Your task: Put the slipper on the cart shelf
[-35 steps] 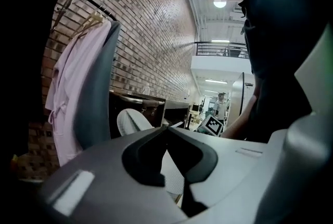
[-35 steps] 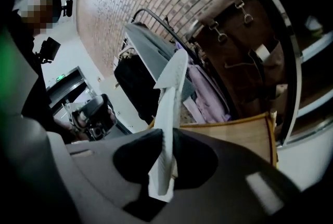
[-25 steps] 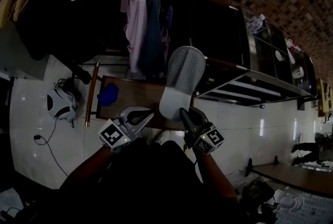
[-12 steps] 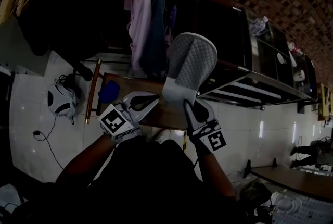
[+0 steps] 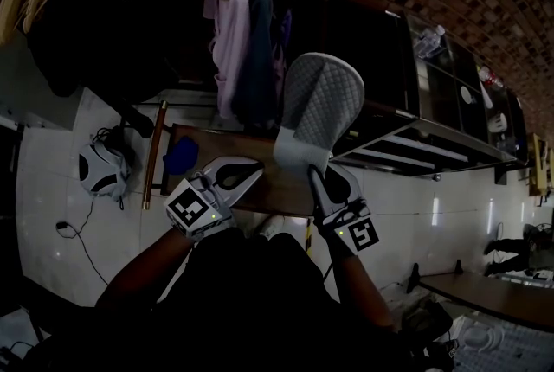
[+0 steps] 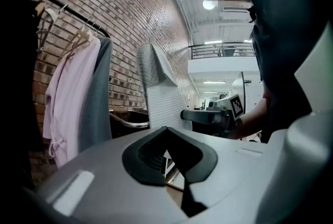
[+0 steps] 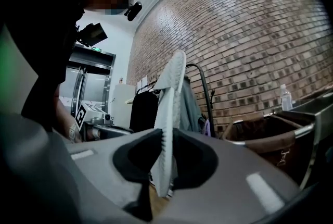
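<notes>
A grey quilted slipper (image 5: 322,106) stands upright in the air, sole side facing me, in front of the dark cart (image 5: 368,50). My right gripper (image 5: 315,178) is shut on its lower end; the right gripper view shows the slipper (image 7: 169,108) edge-on, pinched between the jaws of that gripper (image 7: 161,176). To its left my left gripper (image 5: 235,174) hovers over the wooden board, shut and holding nothing. From the left gripper (image 6: 174,165) the slipper (image 6: 160,95) rises to the right, with the right gripper (image 6: 208,114) beside it.
A brown wooden board (image 5: 260,158) with a blue object (image 5: 179,156) lies below the grippers. Clothes (image 5: 227,16) hang on a rail in front of a brick wall. Metal shelves (image 5: 433,150) run to the right. A helmet-like object (image 5: 102,171) and cable lie on the white tiles.
The right gripper has lifted the slipper higher and a little to the right, towards the cart. The left gripper has shifted only slightly.
</notes>
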Demonstrator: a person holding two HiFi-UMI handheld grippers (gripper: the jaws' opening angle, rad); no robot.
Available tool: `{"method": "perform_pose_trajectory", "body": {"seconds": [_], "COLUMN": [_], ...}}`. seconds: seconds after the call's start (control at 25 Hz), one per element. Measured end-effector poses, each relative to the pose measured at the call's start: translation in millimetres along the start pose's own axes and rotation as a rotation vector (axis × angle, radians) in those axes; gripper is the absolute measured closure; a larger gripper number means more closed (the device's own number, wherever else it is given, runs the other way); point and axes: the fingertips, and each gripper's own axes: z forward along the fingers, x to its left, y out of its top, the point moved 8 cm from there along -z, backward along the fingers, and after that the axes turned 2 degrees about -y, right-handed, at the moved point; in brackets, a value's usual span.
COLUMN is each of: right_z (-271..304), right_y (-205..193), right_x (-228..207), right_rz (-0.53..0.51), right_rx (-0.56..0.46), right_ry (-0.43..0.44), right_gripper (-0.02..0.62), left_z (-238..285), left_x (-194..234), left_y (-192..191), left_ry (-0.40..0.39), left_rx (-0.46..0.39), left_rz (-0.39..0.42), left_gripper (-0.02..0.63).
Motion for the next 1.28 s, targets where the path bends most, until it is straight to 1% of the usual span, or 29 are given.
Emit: {"method": "perform_pose_trajectory", "body": {"seconds": [0.08,0.2,0.32,0.4,0.6,0.76,0.84,1.0,1.16,1.28], "right_z": [1,3,4,4,3,-6,-12,-30,-54,-74], "right_y": [-1,-2,-2,-1,0,-1,-3,-12,-16,-19], "right_x": [0,2,7,9,18,25,30,37,39,40], "right_rz": [0.002,0.007,0.001,0.002,0.001,0.001,0.001,0.014,0.035,0.042], "right_rx": [0.002,0.006,0.013,0.018,0.019,0.03,0.041,0.062,0.059,0.054], "right_ry": [-0.001,-0.003,-0.005,-0.01,-0.047,-0.103,-0.142,-0.227,-0.307,-0.344], "right_gripper": [0.535,0.535,0.535,0.535,0.535,0.535,0.535,0.535,0.535,0.535], "left_z": [-1,-4,-8,-10,-15,-11,-7,2,16,24], "left_x": [1,1,2,2,5,5,4,1,-9,-25], "left_y": [-1,1,-5,-3,-9,-11,-12,-25,-29,-28], "left_ry": [0.003,0.01,0.007,0.005,-0.023,-0.08,-0.119,-0.188,-0.256,-0.303], "left_rx": [0.01,0.014,0.011,0.01,0.012,0.002,0.005,0.0,0.004,-0.009], "left_rz": [0.003,-0.015,0.001,-0.004,-0.018,-0.033,-0.048,-0.047,-0.053,-0.05], "left_gripper": [0.604,0.604,0.604,0.604,0.604,0.604,0.604,0.604,0.604,0.604]}}
